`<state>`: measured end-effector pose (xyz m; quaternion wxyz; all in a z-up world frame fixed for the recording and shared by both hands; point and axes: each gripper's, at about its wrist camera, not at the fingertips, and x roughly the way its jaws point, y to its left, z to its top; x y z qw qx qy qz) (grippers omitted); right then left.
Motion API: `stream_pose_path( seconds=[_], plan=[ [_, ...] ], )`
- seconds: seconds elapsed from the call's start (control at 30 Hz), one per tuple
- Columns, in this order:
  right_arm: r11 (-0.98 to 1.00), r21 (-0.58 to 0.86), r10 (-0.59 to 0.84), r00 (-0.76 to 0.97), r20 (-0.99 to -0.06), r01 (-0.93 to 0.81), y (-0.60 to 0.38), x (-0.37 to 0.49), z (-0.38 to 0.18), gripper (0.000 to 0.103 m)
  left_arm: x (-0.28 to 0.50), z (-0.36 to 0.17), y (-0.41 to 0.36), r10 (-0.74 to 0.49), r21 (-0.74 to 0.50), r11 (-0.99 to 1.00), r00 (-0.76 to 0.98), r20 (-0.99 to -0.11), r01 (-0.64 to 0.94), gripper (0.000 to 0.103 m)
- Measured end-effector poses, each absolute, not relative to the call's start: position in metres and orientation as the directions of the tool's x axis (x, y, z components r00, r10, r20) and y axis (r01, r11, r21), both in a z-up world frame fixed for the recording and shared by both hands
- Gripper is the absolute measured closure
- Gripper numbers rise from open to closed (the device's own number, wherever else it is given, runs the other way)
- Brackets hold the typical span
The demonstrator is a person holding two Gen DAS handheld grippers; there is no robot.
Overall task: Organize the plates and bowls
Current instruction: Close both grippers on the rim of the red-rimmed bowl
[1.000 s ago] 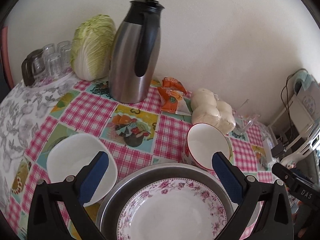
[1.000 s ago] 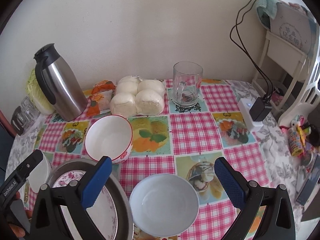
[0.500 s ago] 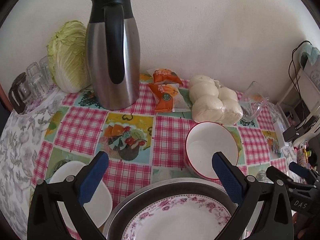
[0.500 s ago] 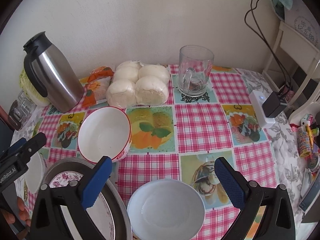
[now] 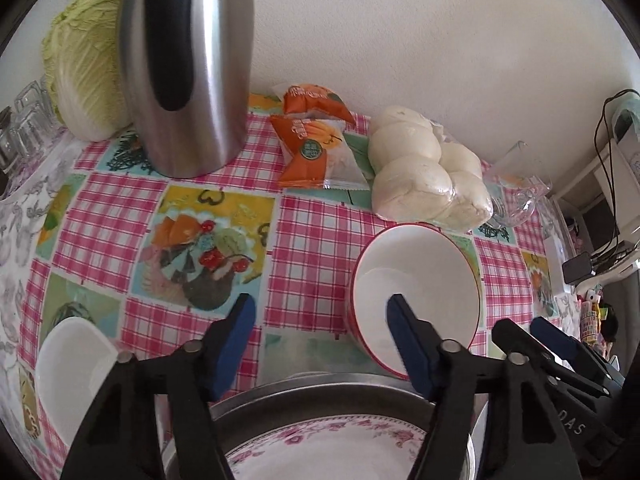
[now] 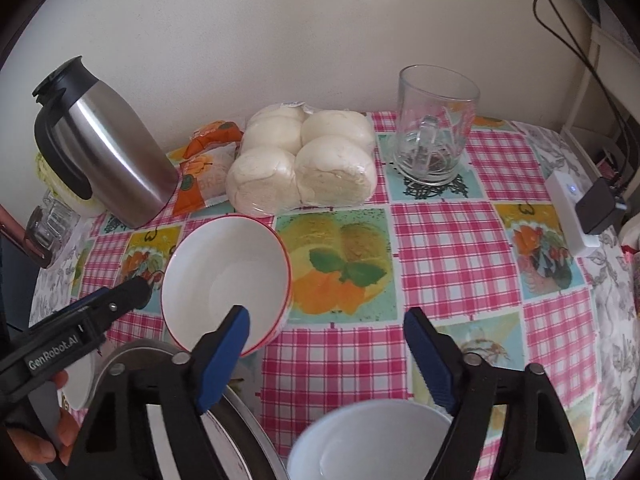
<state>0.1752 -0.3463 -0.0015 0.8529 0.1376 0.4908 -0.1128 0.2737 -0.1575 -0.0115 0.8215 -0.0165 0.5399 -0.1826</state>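
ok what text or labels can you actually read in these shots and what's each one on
"GenRobot.AI" on the body of the left gripper, seen in the right wrist view.
"DAS" on the body of the right gripper, seen in the left wrist view.
"BRE", cut off, on the lower orange snack packet.
Print and round green sticker on the orange snack packets: too blurred to read.
Nothing else legible.

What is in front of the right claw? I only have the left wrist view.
Observer: A plain white bowl sits just below the open right claw.
Operator: Is the mug upright?
Observer: Yes, the glass mug stands upright right of the buns, with its handle facing the camera.
Operator: Is the thermos capped?
Observer: Yes, the thermos has its black lid on.
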Motion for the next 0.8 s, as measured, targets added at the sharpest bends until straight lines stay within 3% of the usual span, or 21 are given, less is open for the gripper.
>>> stream_pose_path(
  seconds=[0.27,0.43,0.8],
  plan=[
    [0.944,0.133,-0.019,0.451,-0.892,0.301,-0.337,0.195,-0.025,0.067,0.285,-0.032,-0.174,-0.311,-0.232,0.931,0.284,-0.907,0.280,0.068],
    [0.954,0.132,-0.002,0.449,-0.893,0.268,-0.330,0.205,-0.031,0.085,0.291,-0.043,-0.182,-0.308,-0.233,0.930,0.257,-0.916,0.285,0.078],
    [0.960,0.120,0.001,0.426,-0.905,0.253,-0.325,0.221,-0.050,0.088,0.303,-0.064,-0.204,-0.311,-0.235,0.921,0.224,-0.924,0.312,0.091]
  ],
)
